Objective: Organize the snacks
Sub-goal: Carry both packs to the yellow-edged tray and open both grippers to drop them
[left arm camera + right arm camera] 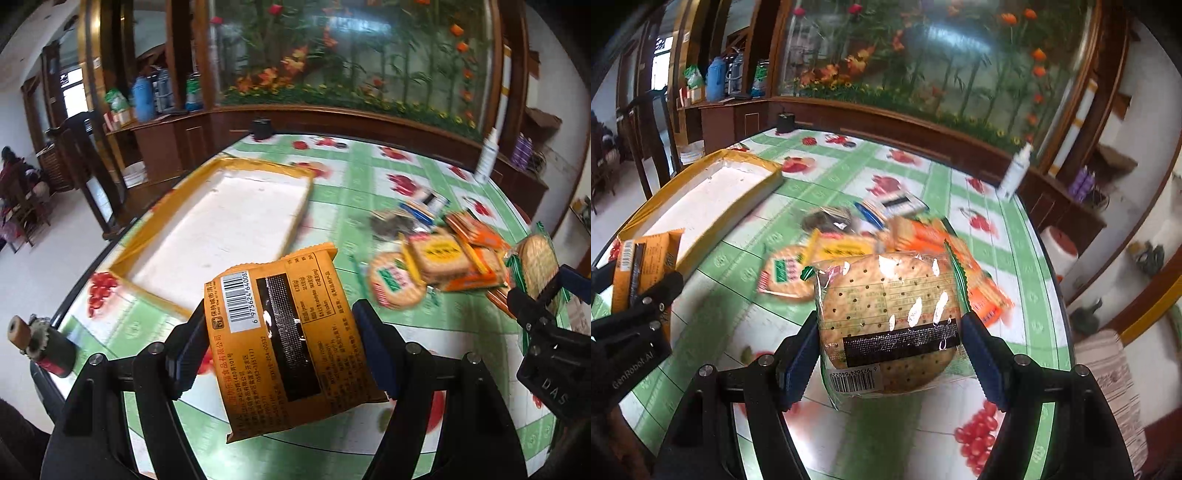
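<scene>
My left gripper (282, 328) is shut on an orange snack packet (288, 354), barcode side up, held above the table's near edge. My right gripper (889, 332) is shut on a round cracker packet (886, 306) in clear wrap with green ends, also held off the table. Each gripper shows in the other's view: the right gripper (543, 295) with its cracker packet (537, 266), the left gripper (639, 291) with the orange packet (646, 258). A white tray with a yellow rim (147, 291) (746, 155) lies at the table's left with nothing in it. A pile of several snack packets (443, 254) (849, 240) lies mid-table.
The round table (369, 177) carries a green cloth with fruit prints. A white spray bottle (487, 155) (1015, 173) stands at the far right edge and a black pot (262, 129) at the far edge. A dark bottle (48, 343) lies at the near left edge. Wooden cabinets stand behind.
</scene>
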The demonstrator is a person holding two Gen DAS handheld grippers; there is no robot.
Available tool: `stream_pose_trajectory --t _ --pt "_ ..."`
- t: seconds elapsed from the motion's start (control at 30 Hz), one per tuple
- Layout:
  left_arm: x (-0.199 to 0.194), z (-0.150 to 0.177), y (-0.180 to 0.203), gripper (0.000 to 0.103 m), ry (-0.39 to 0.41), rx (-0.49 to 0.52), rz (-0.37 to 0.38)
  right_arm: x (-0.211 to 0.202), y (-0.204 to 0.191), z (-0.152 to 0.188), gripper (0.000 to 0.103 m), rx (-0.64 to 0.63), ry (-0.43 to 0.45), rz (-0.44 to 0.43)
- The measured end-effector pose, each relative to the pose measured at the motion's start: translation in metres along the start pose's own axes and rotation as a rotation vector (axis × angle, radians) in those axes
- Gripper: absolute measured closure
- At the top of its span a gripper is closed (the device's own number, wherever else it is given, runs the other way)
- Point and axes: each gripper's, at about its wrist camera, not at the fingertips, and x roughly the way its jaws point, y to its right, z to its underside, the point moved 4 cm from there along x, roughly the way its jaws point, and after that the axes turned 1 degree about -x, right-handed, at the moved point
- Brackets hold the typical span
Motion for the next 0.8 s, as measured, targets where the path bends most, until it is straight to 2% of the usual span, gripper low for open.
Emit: stream_pose_trajectory --t 0.47,0.7,0.8 --pt "0.013 -0.023 -0.083 0.028 0.04 -0.091 -0.097 -0.013 -0.075 -0.043 0.027 -0.083 0.113 0.021" --pt "0.036 -0.039 -0.121 0.028 0.033 -0.137 -0.153 0.004 -0.117 -0.068 0.027 -0.122 0.126 -0.048" --pt "0.055 -0.047 -0.14 0.028 0.013 -0.17 -0.179 0.023 -0.137 -0.082 0.027 -0.126 0.117 -0.115"
